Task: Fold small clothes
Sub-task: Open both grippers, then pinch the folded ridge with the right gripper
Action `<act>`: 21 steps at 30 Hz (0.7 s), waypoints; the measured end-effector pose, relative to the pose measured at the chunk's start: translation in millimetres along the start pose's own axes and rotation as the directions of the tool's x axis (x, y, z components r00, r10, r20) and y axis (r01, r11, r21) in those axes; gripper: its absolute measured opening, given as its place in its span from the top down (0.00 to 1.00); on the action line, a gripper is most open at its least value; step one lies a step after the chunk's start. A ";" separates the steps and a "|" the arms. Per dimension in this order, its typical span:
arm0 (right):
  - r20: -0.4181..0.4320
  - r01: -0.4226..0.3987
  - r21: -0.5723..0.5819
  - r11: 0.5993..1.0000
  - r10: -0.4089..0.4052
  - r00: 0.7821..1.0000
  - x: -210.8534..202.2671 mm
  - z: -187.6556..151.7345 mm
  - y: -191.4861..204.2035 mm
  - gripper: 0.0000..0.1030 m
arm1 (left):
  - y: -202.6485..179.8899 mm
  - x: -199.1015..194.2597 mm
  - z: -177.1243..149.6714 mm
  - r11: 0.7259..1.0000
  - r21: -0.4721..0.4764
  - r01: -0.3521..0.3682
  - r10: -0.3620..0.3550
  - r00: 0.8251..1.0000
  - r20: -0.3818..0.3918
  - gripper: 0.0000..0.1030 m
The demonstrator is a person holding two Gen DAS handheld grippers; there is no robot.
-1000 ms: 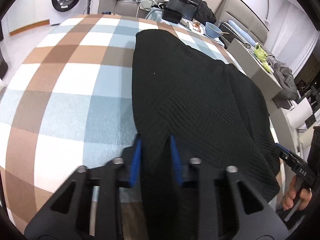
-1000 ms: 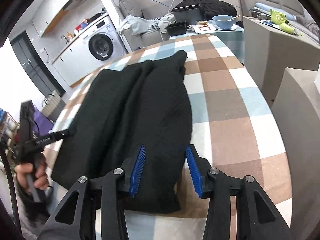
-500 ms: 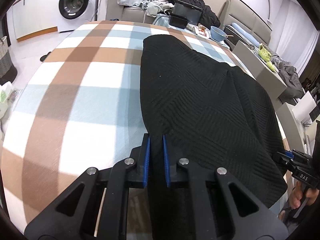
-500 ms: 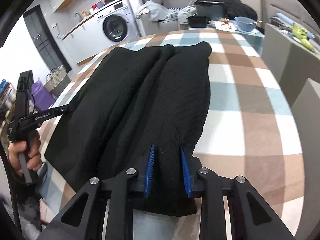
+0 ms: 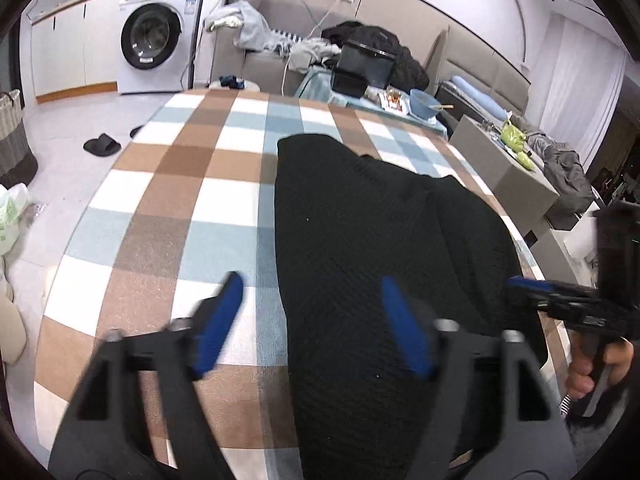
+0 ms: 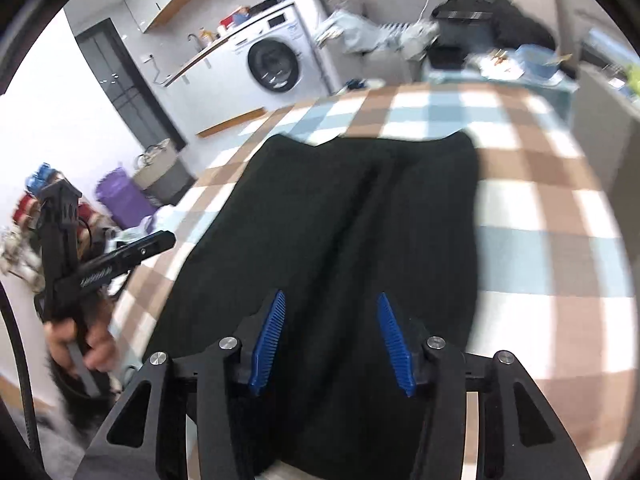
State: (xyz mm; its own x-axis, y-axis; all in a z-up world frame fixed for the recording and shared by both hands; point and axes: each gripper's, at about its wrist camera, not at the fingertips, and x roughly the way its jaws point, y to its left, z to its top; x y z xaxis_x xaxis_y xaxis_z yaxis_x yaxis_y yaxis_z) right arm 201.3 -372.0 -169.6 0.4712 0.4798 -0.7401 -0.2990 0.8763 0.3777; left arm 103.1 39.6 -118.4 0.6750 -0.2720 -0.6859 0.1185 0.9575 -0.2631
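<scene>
Both tools have let go since a moment ago: our left tool [image 5: 312, 320] and right tool [image 6: 332, 344] gape wide, empty, over the black garment [image 6: 360, 220] lying lengthwise on the checked tabletop [image 5: 192, 184], its near edge closest to both.

We look close along each gripper's fingers across the checkered table [image 5: 208, 184]; both views share the black garment [image 6: 360, 216].

One black garment [image 5: 372, 248] lies on one checked worktop [image 5: 192, 184], with two tools – left [image 5: 312, 320], right [image 6: 336, 336] – plus one washer [image 5: 160, 40], one bowl [image 5: 424, 102] and one slipper [image 5: 102, 145].
</scene>
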 end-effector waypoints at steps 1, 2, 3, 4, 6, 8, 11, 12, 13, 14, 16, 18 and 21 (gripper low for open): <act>-0.018 -0.013 0.013 1.000 0.013 1.000 8.1 3.0 -0.3 0.52 | -0.1 -0.4 0.2 1.000 0.002 0.004 -0.004 1.000 -0.002 0.27; -0.040 -0.023 0.026 0.999 0.024 0.999 17.4 4.8 -0.2 0.52 | -0.1 -1.0 0.3 1.000 0.003 0.008 -0.008 1.000 -0.011 0.27; -0.069 -0.032 0.043 0.999 0.035 0.997 29.1 6.8 -0.8 0.52 | 0.2 -0.8 0.8 1.000 0.001 0.010 -0.010 1.000 -0.014 0.27; -0.098 -0.037 0.064 0.997 0.043 0.994 41.1 8.2 -2.0 0.52 | 1.4 -0.8 1.1 1.000 -0.003 0.014 -0.014 1.000 -0.014 0.27; -0.108 -0.040 0.097 0.994 0.050 0.993 54.2 10.9 -5.0 0.52 | 1.9 -0.9 0.3 1.000 -0.012 0.020 -0.020 1.000 -0.017 0.27; -0.079 -0.044 0.108 0.993 0.053 0.996 57.5 18.4 -5.7 0.52 | 2.3 1.8 -1.2 1.000 -0.020 0.023 -0.024 0.999 -0.027 0.27; -0.060 -0.025 0.121 0.992 0.033 0.998 69.5 33.0 -5.3 0.58 | 1.1 5.9 -2.9 1.000 -0.017 0.024 -0.024 0.999 -0.038 0.27; -0.057 -0.011 0.108 0.994 0.017 0.998 74.0 36.6 -3.3 0.65 | 0.9 6.6 -3.3 1.000 -0.017 0.022 -0.022 0.999 -0.040 0.27; -0.063 0.005 0.096 0.995 0.001 0.998 78.2 39.0 -1.2 0.76 | 0.5 7.0 -3.9 1.000 -0.017 0.019 -0.020 0.999 -0.041 0.27; -0.066 0.015 0.071 0.997 -0.010 0.998 81.4 41.3 3.1 0.87 | 0.4 6.5 -4.3 1.000 -0.019 0.020 -0.021 0.999 -0.040 0.27; -0.026 0.021 0.012 1.000 -0.021 0.999 72.9 46.3 12.6 0.92 | 0.0 5.4 -4.1 0.999 -0.022 0.027 -0.028 0.999 -0.037 0.27; 0.059 0.001 -0.045 0.999 0.002 0.998 47.8 51.3 24.5 0.92 | -1.4 5.8 -3.8 0.999 -0.020 0.033 -0.034 0.999 -0.036 0.27; 0.132 0.036 -0.074 0.997 -0.026 0.991 15.0 55.7 26.4 0.92 | -4.2 12.2 -6.3 1.000 -0.012 0.029 -0.029 0.998 -0.055 0.27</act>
State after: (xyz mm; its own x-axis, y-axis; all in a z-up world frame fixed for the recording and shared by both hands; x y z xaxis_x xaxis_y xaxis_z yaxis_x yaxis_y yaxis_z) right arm 246.8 -339.3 -139.7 0.5841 0.4580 -0.6701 -0.3420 0.8876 0.3086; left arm 106.3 31.7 -129.9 0.6300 -0.3050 -0.7142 0.1290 0.9480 -0.2910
